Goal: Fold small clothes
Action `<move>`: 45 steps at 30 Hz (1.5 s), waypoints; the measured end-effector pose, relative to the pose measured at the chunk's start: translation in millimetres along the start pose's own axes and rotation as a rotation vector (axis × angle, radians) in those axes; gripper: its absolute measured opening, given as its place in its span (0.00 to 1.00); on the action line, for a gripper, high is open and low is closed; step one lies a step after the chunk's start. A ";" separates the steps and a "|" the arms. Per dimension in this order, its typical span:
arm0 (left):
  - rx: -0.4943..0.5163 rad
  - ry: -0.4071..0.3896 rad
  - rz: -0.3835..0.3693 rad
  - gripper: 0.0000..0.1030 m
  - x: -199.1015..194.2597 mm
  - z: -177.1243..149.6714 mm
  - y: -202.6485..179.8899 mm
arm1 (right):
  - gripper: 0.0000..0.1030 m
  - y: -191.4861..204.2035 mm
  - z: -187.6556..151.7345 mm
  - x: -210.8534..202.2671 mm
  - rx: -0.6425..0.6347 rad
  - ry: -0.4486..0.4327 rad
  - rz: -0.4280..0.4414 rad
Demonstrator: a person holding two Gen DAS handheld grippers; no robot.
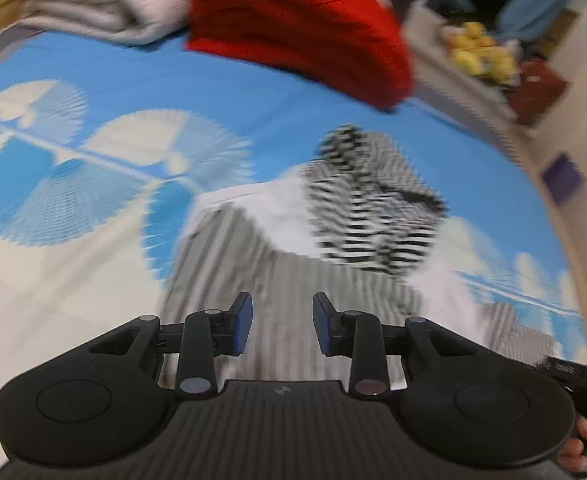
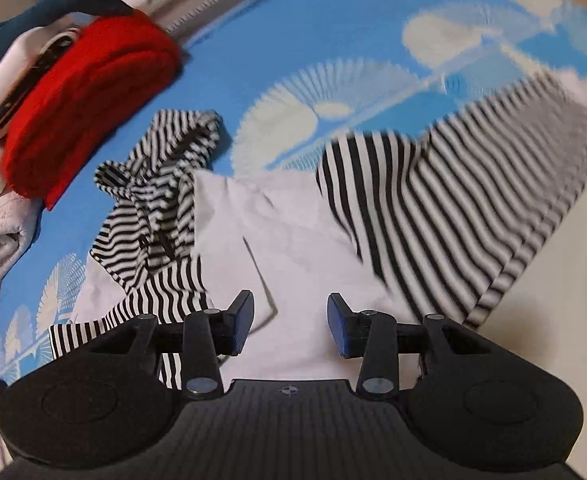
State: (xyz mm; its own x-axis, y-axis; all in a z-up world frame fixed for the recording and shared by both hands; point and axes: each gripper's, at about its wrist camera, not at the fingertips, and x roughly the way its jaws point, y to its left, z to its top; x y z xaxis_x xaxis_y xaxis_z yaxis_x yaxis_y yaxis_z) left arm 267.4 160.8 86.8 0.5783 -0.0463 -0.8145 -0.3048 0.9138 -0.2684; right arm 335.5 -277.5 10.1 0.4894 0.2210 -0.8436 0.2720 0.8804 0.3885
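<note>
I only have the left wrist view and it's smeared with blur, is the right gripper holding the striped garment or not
Observer: No. The right gripper is open, with nothing between its fingers, above the white panel of the striped garment.

Operator: What shape is the garment in?

Observer: The right wrist view shows a striped section bunched at one side, and the white panel between the striped parts.

Operator: Anything else near it?

Observer: Under the folded red cloth, a white item with dark markings shows at the stack's edge, on the blue patterned sheet.
</note>
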 end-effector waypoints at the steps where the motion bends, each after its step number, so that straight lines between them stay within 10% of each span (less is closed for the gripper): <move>1: -0.022 0.012 0.015 0.35 3.5 2.7 7.5 | 0.42 0.6 -1.4 7.6 0.014 0.016 0.000; 12: -0.095 0.031 0.018 0.35 18.0 23.9 35.3 | 0.42 22.6 -12.3 88.7 0.125 0.125 0.006; 15: -0.086 0.023 0.029 0.35 19.2 29.0 38.5 | 0.14 26.8 -14.0 100.1 0.119 0.125 0.026; 26: -0.020 0.040 0.068 0.35 24.7 27.7 50.7 | 0.02 36.5 -12.9 -21.0 -0.025 -0.291 0.141; 33: 0.074 0.110 0.077 0.35 46.9 4.2 37.4 | 0.06 -33.1 -26.5 16.7 0.102 -0.109 -0.219; 38: 0.154 0.209 0.029 0.35 61.2 -10.6 29.3 | 0.08 -34.3 -14.9 14.2 0.051 -0.170 -0.050; 42: 0.171 0.267 0.007 0.35 75.8 -23.7 27.1 | 0.30 -41.8 -12.1 43.0 0.070 0.015 0.041; 45: 0.189 0.341 0.005 0.35 94.3 -40.9 28.0 | 0.30 -55.8 -16.8 63.5 0.092 0.123 -0.057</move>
State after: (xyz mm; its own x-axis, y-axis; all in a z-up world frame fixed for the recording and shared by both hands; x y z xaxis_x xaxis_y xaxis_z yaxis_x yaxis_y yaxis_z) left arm 282.5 165.5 -18.6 0.2821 -0.1439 -0.9485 -0.1444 0.9711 -0.1903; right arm 337.5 -305.5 -71.4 0.3673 0.2267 -0.9020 0.3737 0.8521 0.3663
